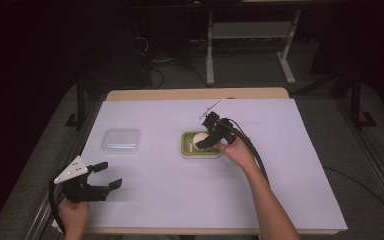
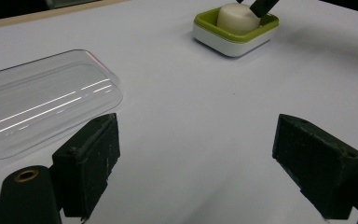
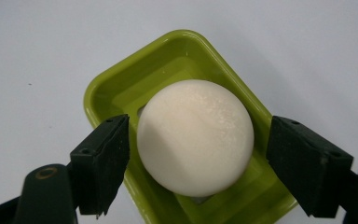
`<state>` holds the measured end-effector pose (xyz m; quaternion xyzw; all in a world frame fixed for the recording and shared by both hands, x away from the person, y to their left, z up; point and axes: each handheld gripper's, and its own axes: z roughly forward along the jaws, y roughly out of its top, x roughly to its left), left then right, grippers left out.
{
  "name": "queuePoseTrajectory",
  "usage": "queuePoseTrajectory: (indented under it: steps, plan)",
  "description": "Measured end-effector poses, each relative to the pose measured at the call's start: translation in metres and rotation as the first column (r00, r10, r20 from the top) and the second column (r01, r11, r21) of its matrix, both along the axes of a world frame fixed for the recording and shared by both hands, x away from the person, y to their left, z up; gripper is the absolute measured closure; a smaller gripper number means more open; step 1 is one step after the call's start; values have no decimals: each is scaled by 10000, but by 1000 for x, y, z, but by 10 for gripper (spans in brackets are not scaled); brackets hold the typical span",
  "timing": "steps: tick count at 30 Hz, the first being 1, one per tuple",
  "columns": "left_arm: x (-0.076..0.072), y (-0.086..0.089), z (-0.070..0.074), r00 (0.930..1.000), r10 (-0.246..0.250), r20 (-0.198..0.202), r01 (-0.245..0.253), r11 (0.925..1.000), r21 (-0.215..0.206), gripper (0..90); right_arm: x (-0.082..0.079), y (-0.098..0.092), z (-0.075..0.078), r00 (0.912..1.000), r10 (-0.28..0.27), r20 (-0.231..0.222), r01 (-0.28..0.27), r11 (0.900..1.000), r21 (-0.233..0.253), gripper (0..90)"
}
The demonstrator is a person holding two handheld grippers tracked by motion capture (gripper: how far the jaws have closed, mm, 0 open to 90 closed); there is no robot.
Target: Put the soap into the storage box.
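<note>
Right claw (image 3: 193,154) wide, straddling soap (image 3: 195,136) in green dish (image 3: 121,79), frame centre. Soap likely firm, slick, light; grip round sides. Left claw (image 1: 105,176) wide, idle lower left.

No text, label, brand, number or sign can be read anywhere in these pictures.
</note>
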<state>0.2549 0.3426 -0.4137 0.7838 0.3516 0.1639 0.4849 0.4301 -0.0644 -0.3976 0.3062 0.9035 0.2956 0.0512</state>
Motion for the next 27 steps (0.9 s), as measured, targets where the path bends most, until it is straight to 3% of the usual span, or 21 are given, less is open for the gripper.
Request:
queuePoseTrajectory:
  steps: [7, 27]
  plan:
    - [-1, -1, -1, 10000, 32, -48, -33, 10000, -82, 145, -4, -6, -2, 9996, -95, -284, 99, 9999, 136, 202]
    - [0, -1, -1, 10000, -24, -37, 24, 10000, 96, 145, -22, -37, 2, 9992, -268, -310, 285, 9980, 558, 201]
